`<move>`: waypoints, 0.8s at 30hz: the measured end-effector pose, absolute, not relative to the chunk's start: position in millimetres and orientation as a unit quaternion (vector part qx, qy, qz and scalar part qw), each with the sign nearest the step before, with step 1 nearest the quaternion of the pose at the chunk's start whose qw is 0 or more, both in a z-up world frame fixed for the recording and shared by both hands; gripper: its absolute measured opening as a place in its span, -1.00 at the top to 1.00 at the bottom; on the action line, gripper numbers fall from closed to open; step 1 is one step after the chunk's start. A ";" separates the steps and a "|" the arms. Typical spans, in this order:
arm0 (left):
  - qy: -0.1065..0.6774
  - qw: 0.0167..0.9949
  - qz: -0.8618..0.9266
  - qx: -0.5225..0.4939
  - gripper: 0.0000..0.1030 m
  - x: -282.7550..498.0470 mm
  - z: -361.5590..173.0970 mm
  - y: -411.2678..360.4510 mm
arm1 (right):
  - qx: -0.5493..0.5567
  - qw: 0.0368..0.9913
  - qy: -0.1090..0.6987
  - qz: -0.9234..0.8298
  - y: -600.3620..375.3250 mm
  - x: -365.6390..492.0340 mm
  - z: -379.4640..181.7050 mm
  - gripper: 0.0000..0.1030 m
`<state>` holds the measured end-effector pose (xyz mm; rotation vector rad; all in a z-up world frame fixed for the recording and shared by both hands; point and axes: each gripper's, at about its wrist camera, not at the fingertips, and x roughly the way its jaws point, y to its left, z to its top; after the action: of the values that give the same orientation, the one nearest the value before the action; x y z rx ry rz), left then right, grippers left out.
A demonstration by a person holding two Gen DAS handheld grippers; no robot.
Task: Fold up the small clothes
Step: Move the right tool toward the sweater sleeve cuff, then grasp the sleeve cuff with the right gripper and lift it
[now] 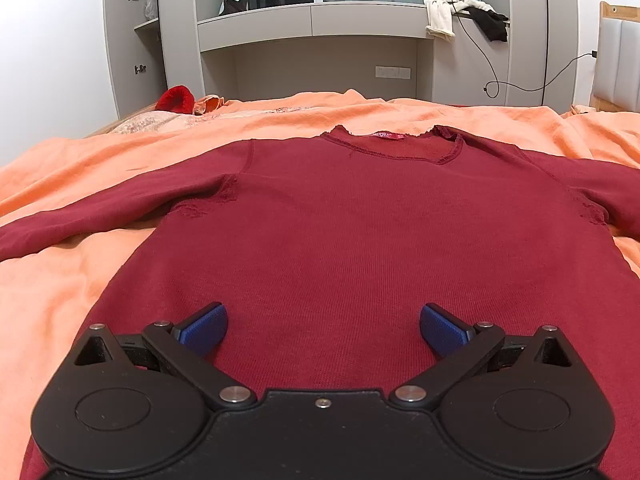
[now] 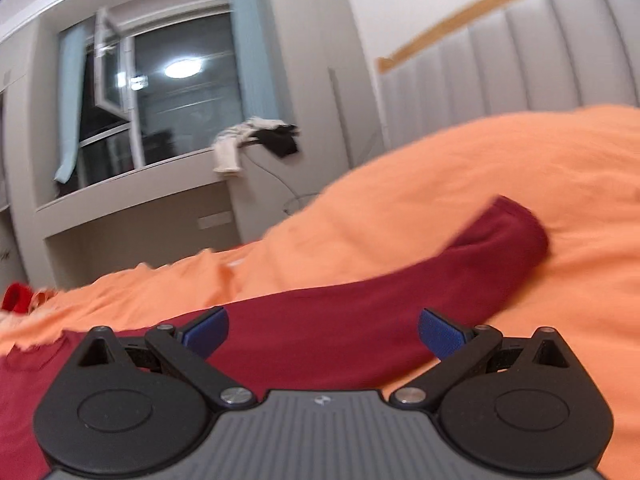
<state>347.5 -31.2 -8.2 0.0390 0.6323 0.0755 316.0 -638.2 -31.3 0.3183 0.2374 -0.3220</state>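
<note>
A dark red long-sleeved shirt lies flat and face up on the orange bedspread, collar away from me, both sleeves spread out. My left gripper is open and empty, hovering over the shirt's lower body near the hem. My right gripper is open and empty over the shirt's right sleeve, whose cuff lies ahead and to the right. The right wrist view is tilted and blurred.
A red item lies at the far left bed edge. A grey window ledge holds white and black clothes with a hanging cable. A padded headboard stands on the right.
</note>
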 end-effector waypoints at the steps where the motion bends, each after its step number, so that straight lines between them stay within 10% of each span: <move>1: 0.311 0.950 0.037 0.019 -0.99 347.6 -8.3 -31.5 | 0.161 0.965 0.120 -0.168 -643.8 315.9 -32.1 -1.00; 21: 0.310 0.950 0.036 0.017 -0.99 347.6 -9.4 -30.6 | 0.242 0.933 0.076 -0.255 -704.7 324.1 -53.6 -1.00; 24: 0.310 0.950 0.036 0.017 -0.99 347.5 -9.4 -30.2 | 0.257 0.931 0.064 -0.250 -710.3 329.2 -56.4 -0.74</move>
<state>347.5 -30.2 -9.4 0.0336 0.6315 0.0730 329.2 -710.3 -56.4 0.5263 0.1315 -0.5113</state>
